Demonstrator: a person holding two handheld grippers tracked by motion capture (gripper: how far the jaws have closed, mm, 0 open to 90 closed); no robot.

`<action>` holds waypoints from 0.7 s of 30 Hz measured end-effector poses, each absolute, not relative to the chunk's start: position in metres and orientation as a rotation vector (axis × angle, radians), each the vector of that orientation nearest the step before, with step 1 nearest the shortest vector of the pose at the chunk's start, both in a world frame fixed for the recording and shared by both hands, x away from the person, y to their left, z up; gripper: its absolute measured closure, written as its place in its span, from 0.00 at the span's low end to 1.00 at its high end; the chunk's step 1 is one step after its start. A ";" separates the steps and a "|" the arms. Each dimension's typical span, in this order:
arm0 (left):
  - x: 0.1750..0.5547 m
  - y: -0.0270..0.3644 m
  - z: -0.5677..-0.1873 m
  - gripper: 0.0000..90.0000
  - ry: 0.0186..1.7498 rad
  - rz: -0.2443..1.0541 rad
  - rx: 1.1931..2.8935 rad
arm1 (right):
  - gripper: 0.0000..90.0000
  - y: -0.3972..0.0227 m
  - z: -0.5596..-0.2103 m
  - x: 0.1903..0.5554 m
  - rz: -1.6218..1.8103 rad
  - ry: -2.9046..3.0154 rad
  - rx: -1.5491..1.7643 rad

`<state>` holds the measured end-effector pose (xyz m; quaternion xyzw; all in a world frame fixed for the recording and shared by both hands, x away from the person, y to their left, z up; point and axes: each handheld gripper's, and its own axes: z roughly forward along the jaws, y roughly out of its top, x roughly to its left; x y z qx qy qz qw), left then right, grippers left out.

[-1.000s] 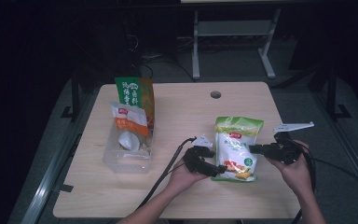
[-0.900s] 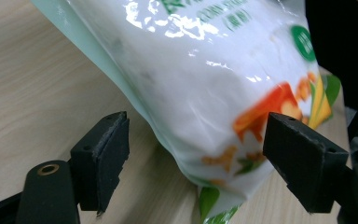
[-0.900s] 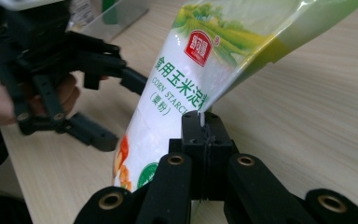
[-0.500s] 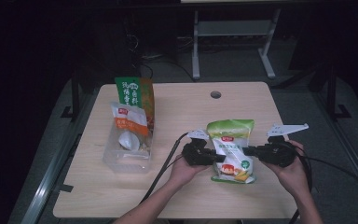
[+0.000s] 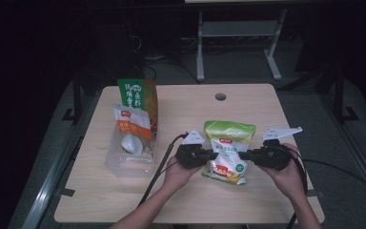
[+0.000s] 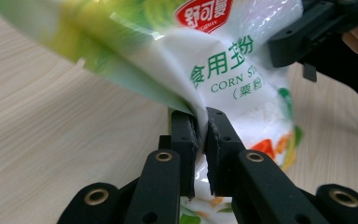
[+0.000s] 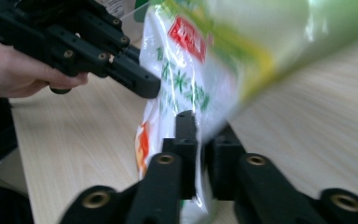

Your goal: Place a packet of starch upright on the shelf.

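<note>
A green and white corn starch bag hangs tilted just above the wooden table, pinched from both sides. My left gripper has just closed on the bag's left edge. In the left gripper view its jaws clamp the film of the bag. My right gripper holds the opposite edge. In the right gripper view its jaws have just eased open slightly, with the edge of the bag still pressed between the pads. Each gripper view shows the other gripper across the bag.
At the table's left a clear plastic container holds an orange and white pouch. A tall green and orange bag stands behind it. A cable hole lies at the back. A black cable trails toward the front edge.
The left gripper came in to the bag's left edge and closed on it. The bag, first lying flat, now rises off the table between both grippers and has shifted slightly left.
</note>
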<state>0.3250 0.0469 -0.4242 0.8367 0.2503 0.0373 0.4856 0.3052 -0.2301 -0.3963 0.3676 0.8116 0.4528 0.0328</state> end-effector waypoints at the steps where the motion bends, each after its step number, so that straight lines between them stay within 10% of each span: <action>1: 0.322 0.045 -0.424 0.92 0.596 0.114 2.040 | 0.89 -0.230 -0.397 0.306 1.397 2.504 1.137; 7: 0.317 0.043 -0.421 0.92 0.559 0.136 2.063 | 0.78 -0.226 -0.402 0.313 1.429 2.550 1.119; 21: 0.308 0.057 -0.417 0.80 0.558 0.145 2.074 | 0.99 -0.217 -0.394 0.311 1.377 2.584 1.098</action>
